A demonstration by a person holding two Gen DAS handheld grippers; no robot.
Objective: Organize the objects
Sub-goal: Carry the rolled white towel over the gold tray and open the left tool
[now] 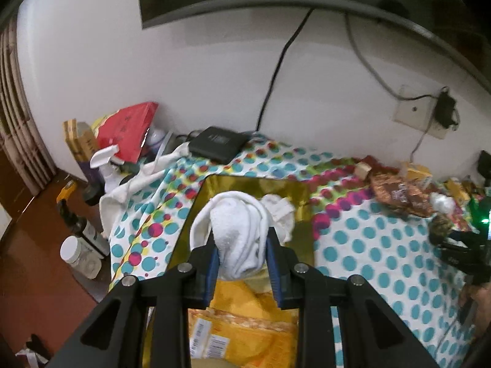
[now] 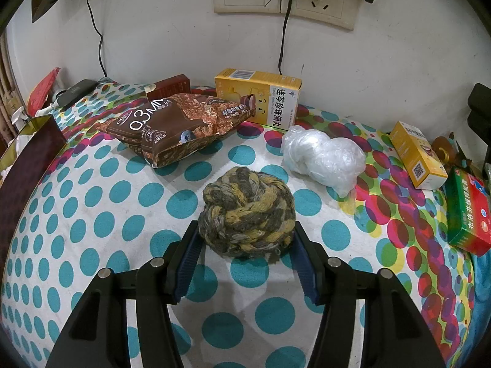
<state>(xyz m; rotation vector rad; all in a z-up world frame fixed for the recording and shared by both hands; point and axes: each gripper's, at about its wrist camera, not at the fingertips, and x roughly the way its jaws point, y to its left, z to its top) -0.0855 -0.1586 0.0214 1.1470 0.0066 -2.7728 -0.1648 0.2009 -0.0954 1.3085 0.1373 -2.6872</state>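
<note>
My left gripper point(image 1: 241, 236) is shut on a rolled white cloth point(image 1: 242, 211), held above an open gold-lined box point(image 1: 233, 184). Yellow packets point(image 1: 245, 322) lie in the box below the cloth. In the right wrist view a knotted rope ball point(image 2: 245, 205) of yellow and grey strands rests on the dotted tablecloth point(image 2: 92, 214). My right gripper point(image 2: 246, 230) is shut on it, one blue pad against each side. The left wrist view shows that gripper point(image 1: 460, 245) and the rope ball point(image 1: 442, 224) at the far right.
Behind the ball lie a brown snack bag point(image 2: 172, 125), a yellow medicine box point(image 2: 260, 98) and a crumpled plastic bag point(image 2: 322, 156). Two small boxes point(image 2: 417, 156) point(image 2: 466, 214) sit at the right. A black device point(image 1: 218, 144), a spray bottle point(image 1: 104, 159) and jars point(image 1: 79, 254) crowd the left.
</note>
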